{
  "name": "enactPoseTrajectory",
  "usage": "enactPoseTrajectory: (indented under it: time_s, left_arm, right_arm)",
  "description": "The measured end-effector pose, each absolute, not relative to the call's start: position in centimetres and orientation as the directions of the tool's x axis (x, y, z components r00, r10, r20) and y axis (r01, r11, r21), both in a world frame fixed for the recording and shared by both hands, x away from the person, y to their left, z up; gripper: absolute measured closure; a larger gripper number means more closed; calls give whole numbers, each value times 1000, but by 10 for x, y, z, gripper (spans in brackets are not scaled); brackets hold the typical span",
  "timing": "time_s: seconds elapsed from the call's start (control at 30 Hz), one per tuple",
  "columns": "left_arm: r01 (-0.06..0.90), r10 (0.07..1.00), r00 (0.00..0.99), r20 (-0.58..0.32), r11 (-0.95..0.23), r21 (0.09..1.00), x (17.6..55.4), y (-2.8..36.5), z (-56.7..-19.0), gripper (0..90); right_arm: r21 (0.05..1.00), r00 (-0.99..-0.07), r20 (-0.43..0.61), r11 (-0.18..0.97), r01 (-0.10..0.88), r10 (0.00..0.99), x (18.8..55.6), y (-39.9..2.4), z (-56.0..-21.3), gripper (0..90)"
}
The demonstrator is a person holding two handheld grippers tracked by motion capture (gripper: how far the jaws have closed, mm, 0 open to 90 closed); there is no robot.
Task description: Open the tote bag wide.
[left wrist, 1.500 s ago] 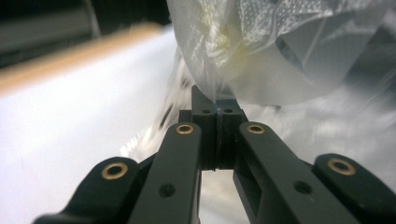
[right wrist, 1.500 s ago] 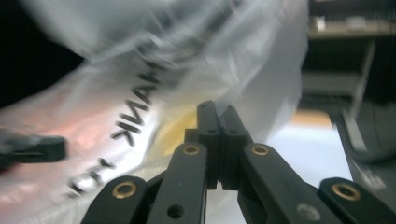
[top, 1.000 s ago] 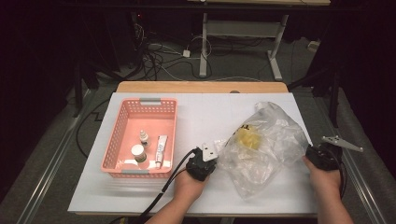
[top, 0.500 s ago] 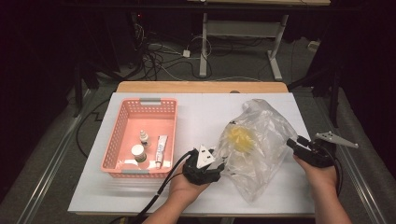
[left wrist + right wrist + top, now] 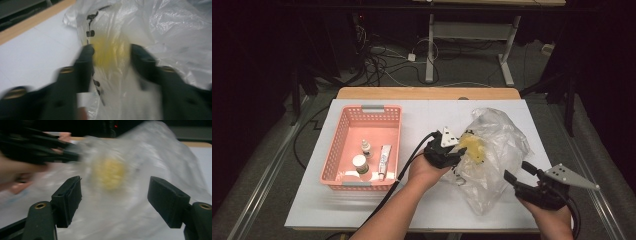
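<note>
Closing on the clear plastic bag [image 5: 492, 150] with a yellow lump [image 5: 110, 50] inside, the left hand-held gripper [image 5: 451, 154] pinches its left side mid-bench [image 5: 422, 115]. The right hand-held gripper [image 5: 518, 172], jaws spreading and empty, hovers near the bag's right edge. A pink basket [image 5: 343, 150] sits left.

White table [image 5: 432, 200] with a wooden far edge, bearing a pink basket [image 5: 343, 150] at left and a clear plastic bag [image 5: 502, 145] at right.
</note>
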State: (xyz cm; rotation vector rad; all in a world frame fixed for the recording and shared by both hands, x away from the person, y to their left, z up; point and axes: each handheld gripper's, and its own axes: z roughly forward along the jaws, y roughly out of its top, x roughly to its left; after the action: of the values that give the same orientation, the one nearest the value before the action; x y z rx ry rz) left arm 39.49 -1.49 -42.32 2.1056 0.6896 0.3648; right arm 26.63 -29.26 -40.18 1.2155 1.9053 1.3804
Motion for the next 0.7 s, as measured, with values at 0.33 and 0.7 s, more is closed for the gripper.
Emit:
enactPoseTrajectory:
  time_s: [0.33,0.7]
  left_arm:
    - [403,667,745,-7,-442,801,379,6,-441,882]
    - [427,591,804,-67,-496,756,307,27,-454,866]
  right_arm:
    - [822,-569,82,268,503,818,279,-244,-455,748]
    - [852,-426,0,223,473,905,269,-316,-441,900]
